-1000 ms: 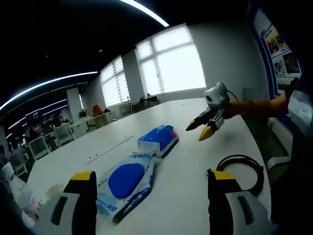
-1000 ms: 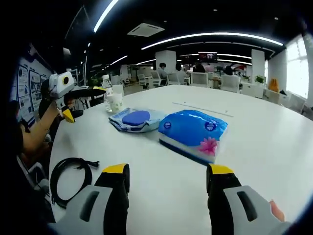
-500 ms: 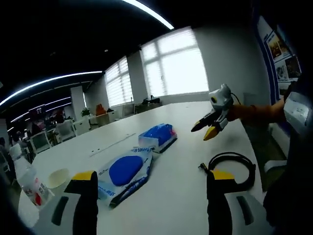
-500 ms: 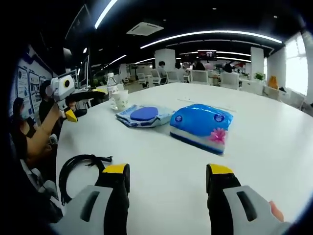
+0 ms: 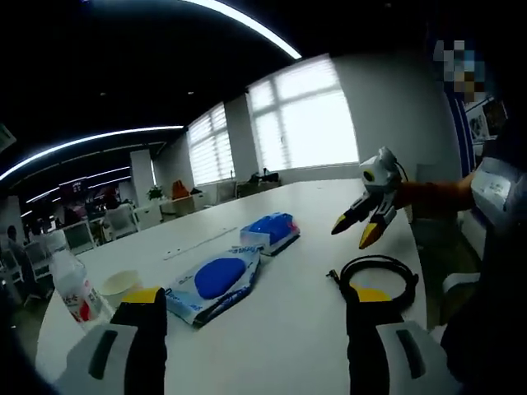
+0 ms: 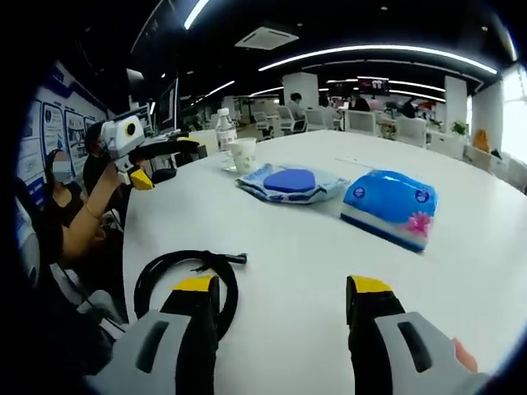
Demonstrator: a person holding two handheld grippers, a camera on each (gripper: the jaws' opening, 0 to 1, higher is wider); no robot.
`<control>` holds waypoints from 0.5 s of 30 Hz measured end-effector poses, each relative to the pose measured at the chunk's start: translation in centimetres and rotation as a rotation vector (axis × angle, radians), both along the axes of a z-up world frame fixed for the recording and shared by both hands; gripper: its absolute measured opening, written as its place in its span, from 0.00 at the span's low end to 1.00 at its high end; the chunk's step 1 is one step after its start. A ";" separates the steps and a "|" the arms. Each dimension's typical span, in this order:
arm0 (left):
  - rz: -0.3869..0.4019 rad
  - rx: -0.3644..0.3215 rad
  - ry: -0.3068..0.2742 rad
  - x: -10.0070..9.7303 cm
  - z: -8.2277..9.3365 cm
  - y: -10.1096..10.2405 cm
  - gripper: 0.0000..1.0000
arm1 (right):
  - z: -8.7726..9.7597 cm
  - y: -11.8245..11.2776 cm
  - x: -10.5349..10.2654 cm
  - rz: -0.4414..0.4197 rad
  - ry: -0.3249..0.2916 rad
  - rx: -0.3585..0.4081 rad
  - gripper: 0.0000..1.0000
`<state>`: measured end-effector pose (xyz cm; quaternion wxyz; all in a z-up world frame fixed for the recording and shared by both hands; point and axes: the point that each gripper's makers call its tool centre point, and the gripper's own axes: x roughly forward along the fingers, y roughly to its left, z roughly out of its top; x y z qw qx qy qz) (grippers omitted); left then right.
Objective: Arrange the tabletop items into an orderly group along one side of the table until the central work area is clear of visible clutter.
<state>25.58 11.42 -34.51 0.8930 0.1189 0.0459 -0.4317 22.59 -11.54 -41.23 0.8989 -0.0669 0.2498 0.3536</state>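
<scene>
both tools are held wide and empty above the counter (image 6: 494, 271), the left tool (image 5: 257, 350) over its near edge and the right tool (image 6: 284, 333) by the cable (image 6: 185, 276). the wipes (image 5: 216, 280), tissues (image 5: 268, 231), cup (image 5: 121, 287) and bottle (image 5: 72, 285) are spread across the middle.

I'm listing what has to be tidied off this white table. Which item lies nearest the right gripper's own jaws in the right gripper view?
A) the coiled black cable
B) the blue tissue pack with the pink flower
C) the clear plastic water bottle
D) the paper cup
A: the coiled black cable lies just beyond the right gripper, beside one of its yellow-tipped jaws, while the other items sit farther up the table.
</scene>
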 end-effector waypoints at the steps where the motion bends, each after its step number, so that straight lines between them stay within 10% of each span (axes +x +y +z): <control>1: 0.008 -0.002 -0.003 -0.1 0.1 0.3 0.89 | -0.1 0.3 -0.2 0.008 0.000 -0.007 0.59; 15: 0.106 -0.025 0.002 -2.7 -0.7 4.2 0.88 | -2.0 3.0 -2.2 0.054 0.081 -0.086 0.54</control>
